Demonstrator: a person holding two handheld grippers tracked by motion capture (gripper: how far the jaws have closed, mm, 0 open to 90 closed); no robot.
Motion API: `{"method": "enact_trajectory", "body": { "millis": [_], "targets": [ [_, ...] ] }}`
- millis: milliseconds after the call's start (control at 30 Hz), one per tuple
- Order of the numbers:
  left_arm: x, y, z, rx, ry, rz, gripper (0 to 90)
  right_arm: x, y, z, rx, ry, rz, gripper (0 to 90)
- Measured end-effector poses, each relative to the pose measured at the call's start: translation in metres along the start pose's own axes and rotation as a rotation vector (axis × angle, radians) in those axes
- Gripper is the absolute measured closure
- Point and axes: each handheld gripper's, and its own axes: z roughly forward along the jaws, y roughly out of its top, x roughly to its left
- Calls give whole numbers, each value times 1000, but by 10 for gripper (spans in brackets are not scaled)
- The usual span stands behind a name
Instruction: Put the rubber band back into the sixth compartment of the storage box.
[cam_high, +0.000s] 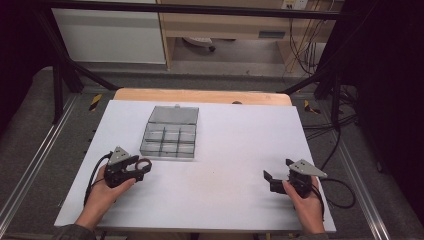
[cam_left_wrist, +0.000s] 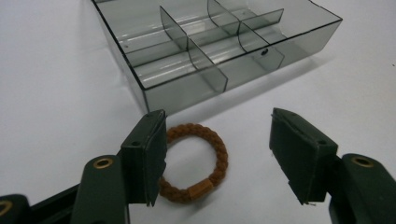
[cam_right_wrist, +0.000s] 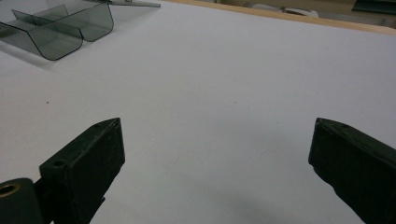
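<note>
Left gripper (cam_left_wrist: 217, 154) jaws apart around brown hair tie (cam_left_wrist: 198, 161) lying on white table (cam_high: 225, 150), no clamp, just short of compartment box (cam_left_wrist: 210, 51), right gripper (cam_right_wrist: 217, 172) jaws wide apart, nothing between.

overhead forward-down view; two close low views sharing the compartment box (cam_left_wrist: 219, 51).
</note>
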Motion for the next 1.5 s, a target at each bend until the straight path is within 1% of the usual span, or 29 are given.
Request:
{"method": "enact_trajectory", "body": {
  "millis": [33,100,233,267,333,367,467,533,767,833,867,1000,1067,1133,1167,1200,1267,1333,1433,1467,1500],
  "targets": [
    [2,1,-1,-9,10,-4,373,0,0,0,0,-1,0,41],
    [5,1,-2,-15,10,-9,387,0,0,0,1,-1,0,41],
    [6,1,-3,-13,7,-3,471,0,0,1,3,1,0,41],
    [5,0,-2,-1,0,9,487,0,0,1,6,3,-2,42],
    [4,0,-1,17,0,25,514,1,0,1,8,5,-4,42],
    [4,0,-1,17,0,25,525,1,0,1,8,5,-4,42],
    [3,-4,3,67,2,52,545,1,0,1,8,7,-3,43],
    [3,-7,5,85,7,60,552,1,0,1,7,9,-4,43],
    [5,-11,8,105,5,69,593,2,0,3,13,23,-9,44],
    [5,-13,10,118,3,82,603,3,-1,3,15,24,-12,45],
    [5,-13,11,124,4,84,626,3,-1,3,14,25,-14,45],
    [5,-13,10,131,0,78,751,4,-1,3,15,31,-13,46],
    [7,-13,9,134,2,64,776,4,-1,4,17,30,-14,46],
    [7,-12,9,131,4,65,791,4,-1,4,18,30,-14,47],
    [7,-12,7,126,4,55,829,3,-1,4,17,30,-12,47],
    [7,-12,7,126,4,55,841,3,-1,4,17,30,-10,47],
    [7,-11,5,115,-11,37,849,3,-1,4,17,30,-9,47],
    [4,-7,1,87,-26,12,851,3,-1,4,18,29,-10,47],
    [0,-4,-1,69,-34,3,852,3,-1,4,16,29,-9,47],
    [-3,-3,-3,53,-42,-7,853,3,-1,4,17,29,-10,47],
    [-3,-3,-3,53,-42,-7,853,3,-1,4,17,29,-10,47]
  ]
}}
